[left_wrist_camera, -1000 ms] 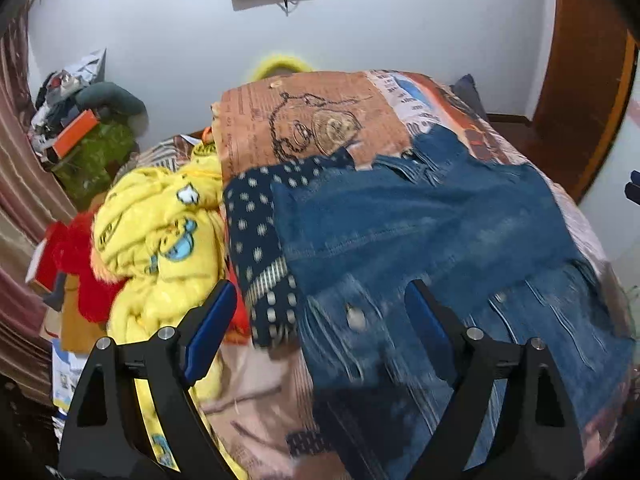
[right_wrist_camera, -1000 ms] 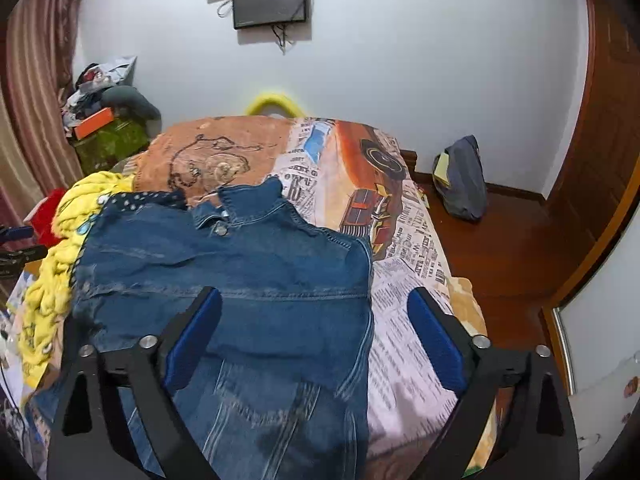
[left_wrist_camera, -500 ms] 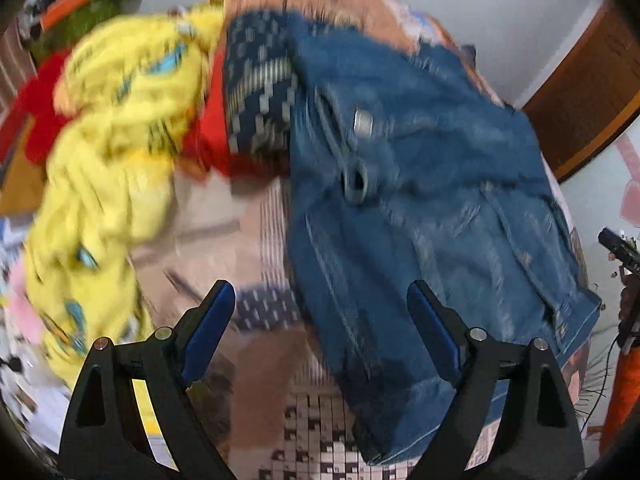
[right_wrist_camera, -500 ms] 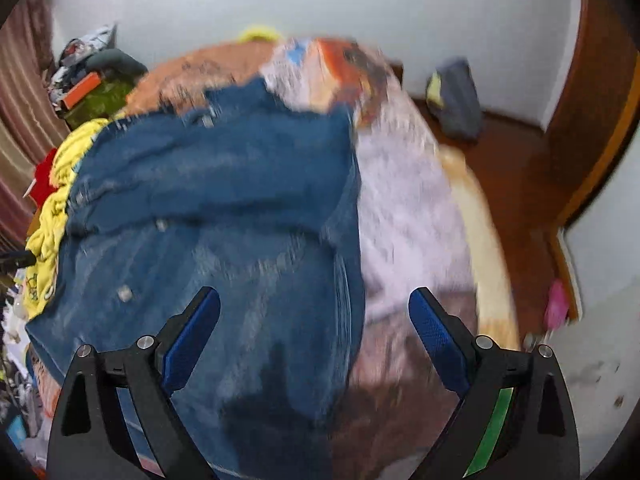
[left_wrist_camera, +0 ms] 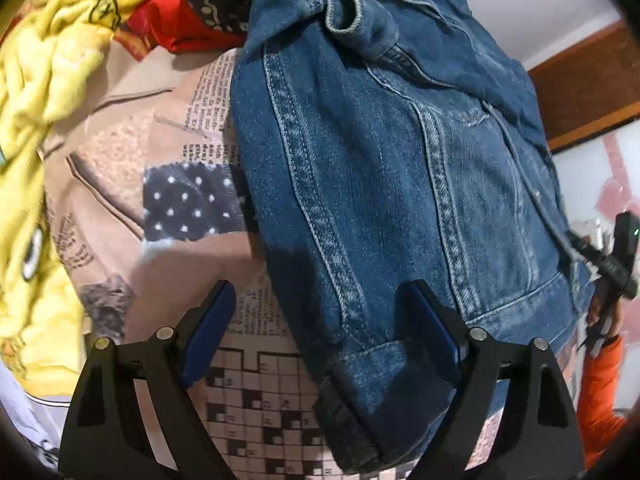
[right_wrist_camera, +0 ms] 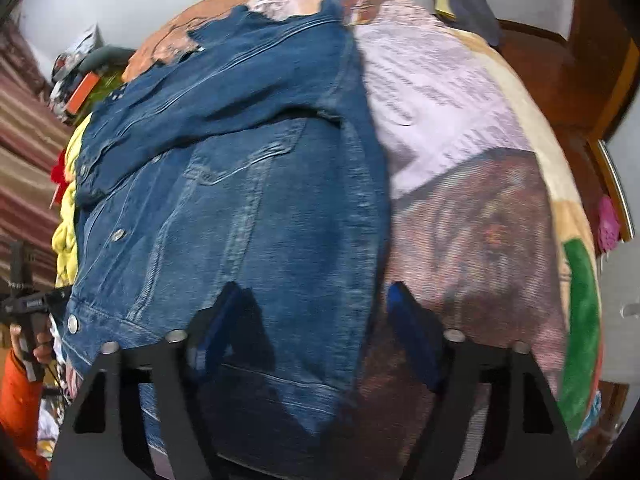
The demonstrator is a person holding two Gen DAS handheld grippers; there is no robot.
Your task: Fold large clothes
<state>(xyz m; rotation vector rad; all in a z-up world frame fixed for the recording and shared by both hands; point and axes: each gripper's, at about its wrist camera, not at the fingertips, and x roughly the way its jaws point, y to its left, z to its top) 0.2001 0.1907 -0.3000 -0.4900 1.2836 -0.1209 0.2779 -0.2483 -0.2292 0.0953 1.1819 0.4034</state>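
Note:
A blue denim jacket (left_wrist_camera: 392,152) lies spread on a bed with a patchwork newspaper-print cover (left_wrist_camera: 172,184). My left gripper (left_wrist_camera: 320,320) is open, low over the jacket's left hem corner, which lies between its blue-padded fingers. In the right wrist view the jacket (right_wrist_camera: 240,184) fills the left half. My right gripper (right_wrist_camera: 316,320) is open over the jacket's right hem edge, with the left pad (right_wrist_camera: 216,320) above denim and the right pad above the brown cover (right_wrist_camera: 480,240). Neither gripper holds cloth.
A pile of yellow (left_wrist_camera: 44,92), red (left_wrist_camera: 176,20) and dotted navy clothes lies left of the jacket. A wooden door and floor (right_wrist_camera: 552,68) are to the right of the bed. The other gripper and an orange sleeve (left_wrist_camera: 600,384) show at the frame edges.
Both grippers have dropped down and moved in close to the jacket's bottom hem, one at each side. Both stay open.

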